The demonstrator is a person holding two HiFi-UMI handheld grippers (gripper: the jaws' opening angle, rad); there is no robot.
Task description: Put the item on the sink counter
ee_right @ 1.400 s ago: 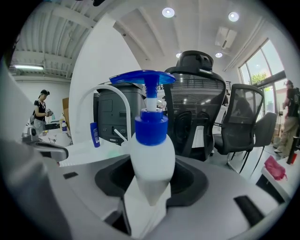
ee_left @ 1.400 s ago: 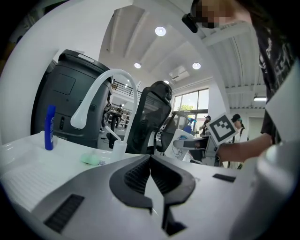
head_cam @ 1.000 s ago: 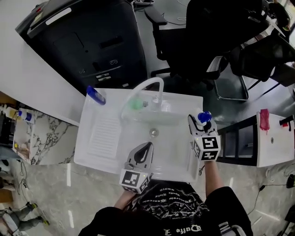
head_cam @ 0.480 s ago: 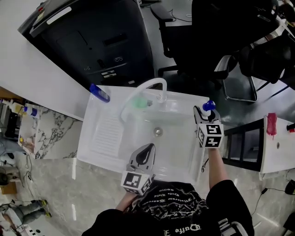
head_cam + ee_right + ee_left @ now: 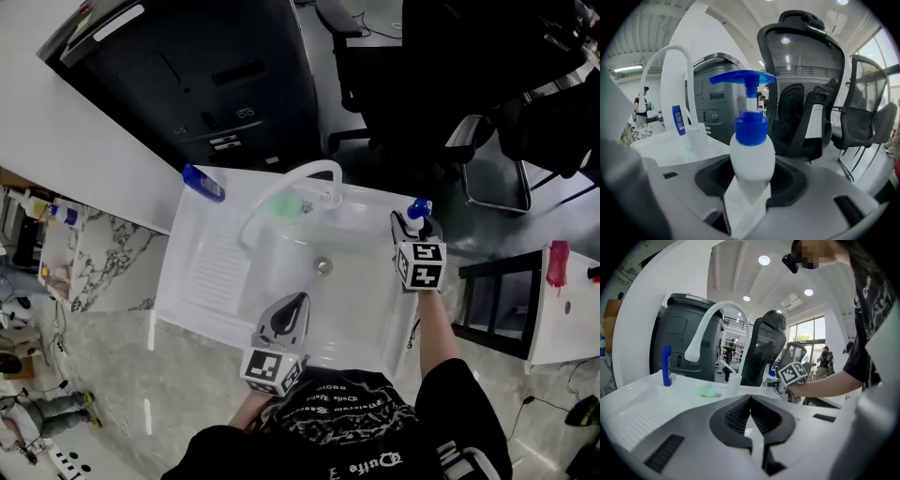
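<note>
A pump bottle (image 5: 751, 154) is gripped upright, pump uppermost, by the right gripper (image 5: 413, 228) at the sink's (image 5: 202, 272) far right; the left gripper (image 5: 291, 309) is shut, empty

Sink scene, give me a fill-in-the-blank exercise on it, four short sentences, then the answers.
The right gripper is shut on a white pump bottle whose pump head is ___.
The left gripper has its jaws ___, with nothing between them.
The blue bottle stands at the far ___ corner of the sink counter.
A small ___ thing lies by the base of the faucet.

Missing words: blue; shut; left; green.
</note>
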